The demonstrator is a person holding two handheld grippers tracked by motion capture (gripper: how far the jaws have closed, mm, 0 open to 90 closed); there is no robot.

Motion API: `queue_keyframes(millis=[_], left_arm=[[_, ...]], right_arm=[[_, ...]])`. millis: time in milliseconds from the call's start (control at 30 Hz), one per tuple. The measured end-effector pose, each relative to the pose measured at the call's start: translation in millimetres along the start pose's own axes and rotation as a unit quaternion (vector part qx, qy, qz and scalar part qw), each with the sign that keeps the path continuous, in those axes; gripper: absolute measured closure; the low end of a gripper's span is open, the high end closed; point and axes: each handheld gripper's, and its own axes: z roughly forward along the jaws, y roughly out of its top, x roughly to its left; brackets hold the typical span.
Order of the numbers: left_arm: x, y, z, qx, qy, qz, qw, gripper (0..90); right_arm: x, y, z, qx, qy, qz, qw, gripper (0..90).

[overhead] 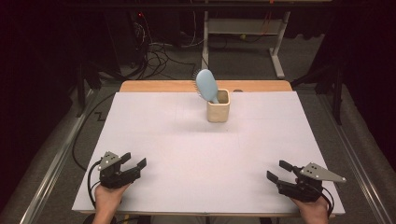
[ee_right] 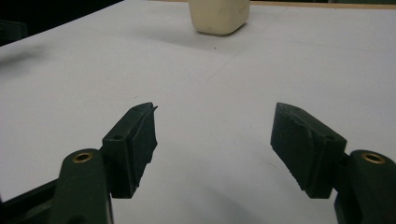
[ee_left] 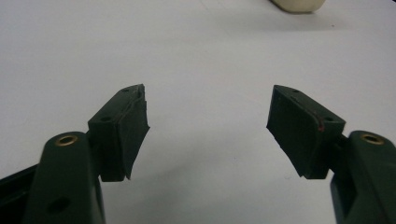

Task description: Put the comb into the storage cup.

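Observation:
A cream square cup [overhead: 218, 106] stands upright near the far middle of the white table [overhead: 187, 144]. A light blue hairbrush [overhead: 206, 85] sits in it handle down, head leaning up to the left. My left gripper [overhead: 133, 160] rests at the near left of the table, open, with nothing between its jaws. At the near right my right gripper [overhead: 278, 170] is also open and empty. In the left gripper view the gripper [ee_left: 208, 123] points over bare table with the cup's base [ee_left: 299, 4] at the top edge. The right gripper view has its gripper [ee_right: 215, 140] facing the cup [ee_right: 219, 16].
A wooden edge [overhead: 154, 86] shows behind the white sheet. Beyond the table are cables [overhead: 159, 56] on the floor and a white desk frame [overhead: 275, 42]. A metal rail [overhead: 56, 163] runs along the left side.

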Motion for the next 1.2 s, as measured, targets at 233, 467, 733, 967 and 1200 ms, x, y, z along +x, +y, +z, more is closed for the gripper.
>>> queue_keyframes(millis=[233, 467, 733, 967, 1200], left_arm=[[-0.2, -3.4, -1.1, 0.001, 0.001, -0.003, 1.0000, 29.6], [0.6, -5.6, -1.8, 0.000, 0.001, -0.008, 1.0000, 29.5], [-2.7, -6.3, 0.4, 0.013, -0.001, 0.002, 0.9999, 29.4], [-3.5, -6.4, 0.7, 0.013, -0.003, 0.004, 0.9999, 29.3], [-3.5, -6.3, 1.0, 0.015, -0.004, 0.004, 0.9999, 29.2]], right_arm=[[-0.3, -0.1, 0.0, 0.000, 0.000, 0.001, 1.0000, 31.8], [-0.5, -0.5, 1.0, 0.004, 0.002, 0.003, 1.0000, 31.7], [-1.3, -1.0, 2.7, 0.009, 0.008, 0.005, 0.9999, 31.4], [-1.5, -1.1, 3.5, 0.011, 0.006, 0.005, 0.9999, 31.4], [-1.4, -1.0, 3.5, 0.011, 0.007, 0.006, 0.9999, 31.4]])
